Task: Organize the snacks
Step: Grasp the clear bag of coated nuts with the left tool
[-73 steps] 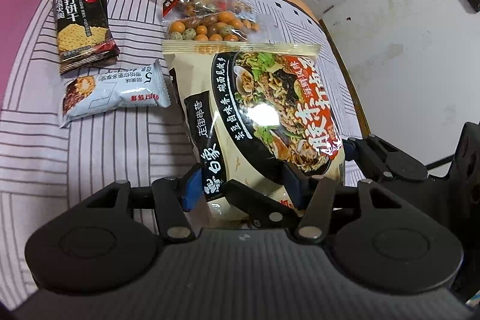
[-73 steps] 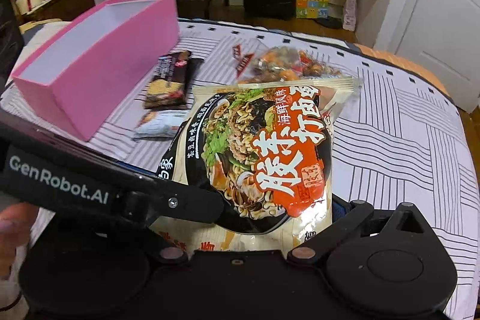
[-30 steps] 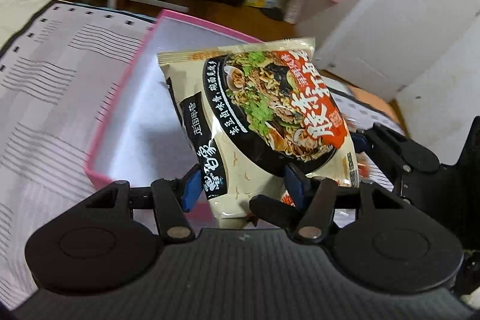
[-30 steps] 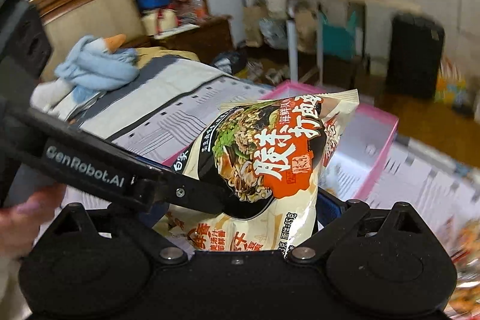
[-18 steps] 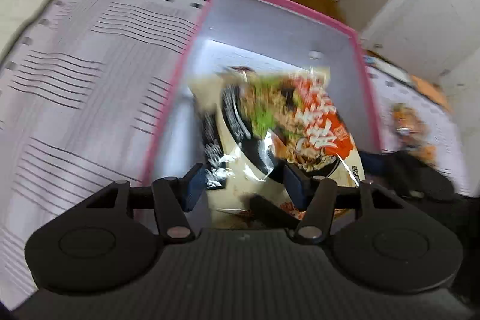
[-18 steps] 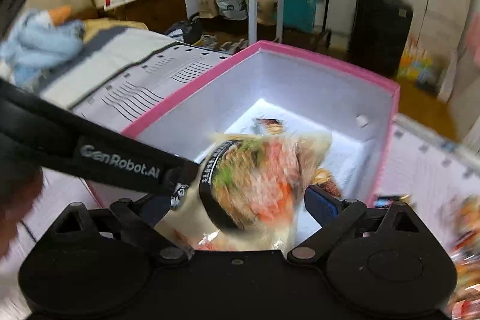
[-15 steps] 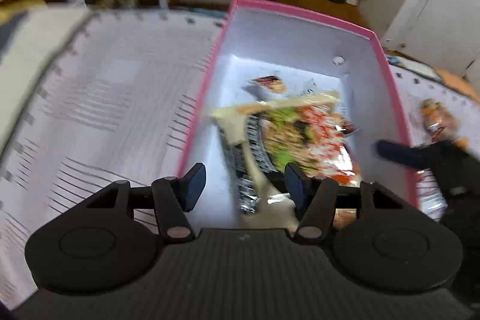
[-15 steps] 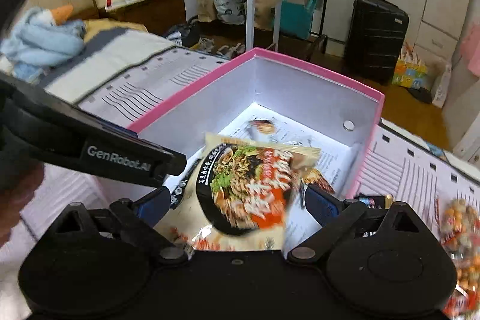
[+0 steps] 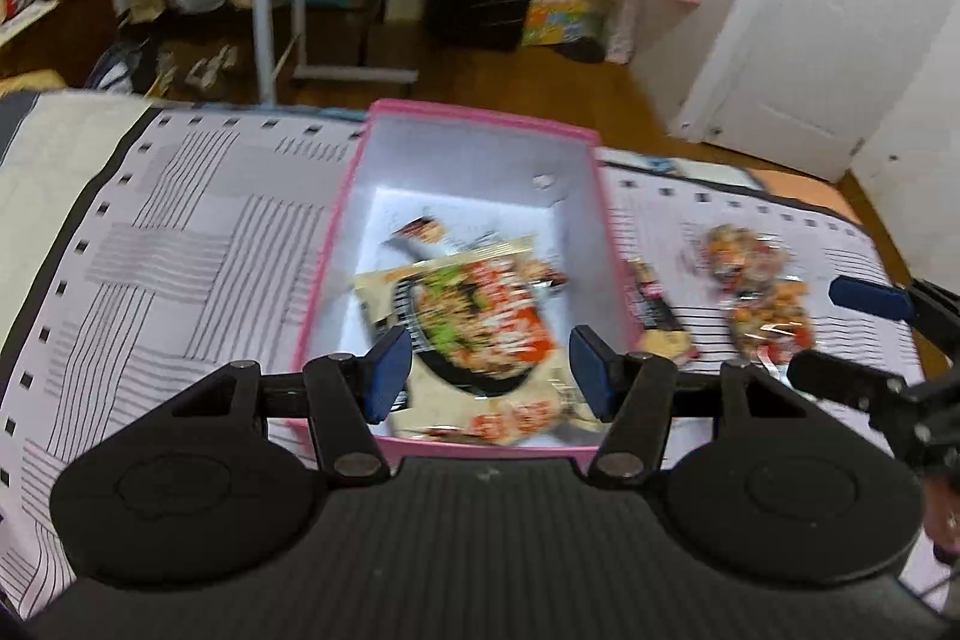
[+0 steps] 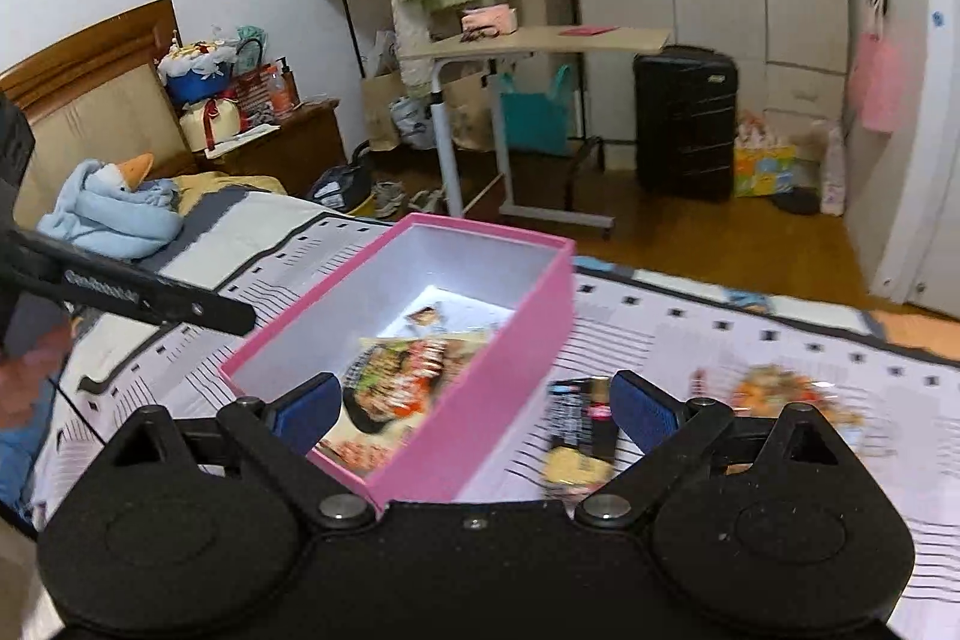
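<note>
The big noodle packet [image 9: 474,328] lies flat inside the pink box [image 9: 480,124], over smaller packets; it also shows in the right wrist view [image 10: 396,388] inside the box [image 10: 510,382]. My left gripper [image 9: 489,367] is open and empty above the box's near end. My right gripper [image 10: 474,406] is open and empty above the box's near right corner. A dark cracker packet [image 10: 582,436] and a clear bag of coloured nuts [image 10: 780,394] lie on the striped bedspread right of the box; both show in the left wrist view, the packet [image 9: 654,310] and the bag [image 9: 756,280].
The box sits on a bed with a striped cover [image 9: 180,250]. A blue plush toy [image 10: 114,208] lies near the headboard. Beyond the bed are a rolling side table [image 10: 528,40], a black suitcase [image 10: 684,118] and wardrobes. The right gripper's arm [image 9: 876,304] reaches in at the left view's right edge.
Both grippers carried the noodle packet from the bedspread over the pink box, opened and dropped it in. Both have since pulled back and up, empty.
</note>
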`<state>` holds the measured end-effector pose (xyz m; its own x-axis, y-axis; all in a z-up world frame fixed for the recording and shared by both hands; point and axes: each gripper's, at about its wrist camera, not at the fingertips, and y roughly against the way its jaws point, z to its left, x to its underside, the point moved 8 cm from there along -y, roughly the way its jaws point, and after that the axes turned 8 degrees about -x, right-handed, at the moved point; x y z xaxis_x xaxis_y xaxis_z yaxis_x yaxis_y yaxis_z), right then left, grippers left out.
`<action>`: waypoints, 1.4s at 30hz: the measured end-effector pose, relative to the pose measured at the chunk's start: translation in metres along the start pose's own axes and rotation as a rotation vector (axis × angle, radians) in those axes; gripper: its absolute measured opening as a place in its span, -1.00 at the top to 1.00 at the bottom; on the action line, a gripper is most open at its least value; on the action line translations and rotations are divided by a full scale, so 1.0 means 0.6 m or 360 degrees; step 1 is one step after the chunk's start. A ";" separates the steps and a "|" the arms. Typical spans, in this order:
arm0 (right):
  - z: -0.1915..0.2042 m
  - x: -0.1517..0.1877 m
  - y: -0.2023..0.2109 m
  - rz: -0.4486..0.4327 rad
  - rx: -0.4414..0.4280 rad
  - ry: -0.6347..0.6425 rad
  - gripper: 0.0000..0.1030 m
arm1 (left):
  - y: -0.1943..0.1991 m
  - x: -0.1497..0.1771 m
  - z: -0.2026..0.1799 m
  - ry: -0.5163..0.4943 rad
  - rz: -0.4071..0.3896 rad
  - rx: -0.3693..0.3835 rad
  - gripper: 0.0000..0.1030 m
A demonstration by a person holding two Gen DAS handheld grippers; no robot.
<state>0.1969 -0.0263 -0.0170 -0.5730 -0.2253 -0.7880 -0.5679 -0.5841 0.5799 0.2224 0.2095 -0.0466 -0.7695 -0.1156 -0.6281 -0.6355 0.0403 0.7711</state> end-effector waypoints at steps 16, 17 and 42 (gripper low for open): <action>-0.086 0.036 0.165 0.0121 0.0185 0.0080 -0.89 | 0.104 0.004 -0.250 -0.0468 -0.0119 0.0277 -0.48; -0.090 0.038 0.167 0.0132 0.0177 0.0083 -0.89 | 0.104 0.002 -0.269 -0.0495 -0.0127 0.0298 -0.54; -0.232 0.207 -0.055 0.0402 0.0246 0.0296 -0.82 | -0.255 0.136 -0.475 -0.0129 0.0576 0.0554 -0.23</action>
<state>0.2268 -0.1438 -0.1628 -0.5974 -0.4943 -0.6315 -0.5126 -0.3702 0.7747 0.2750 -0.0887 -0.1863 -0.9381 0.0436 -0.3436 -0.3000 0.3935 0.8690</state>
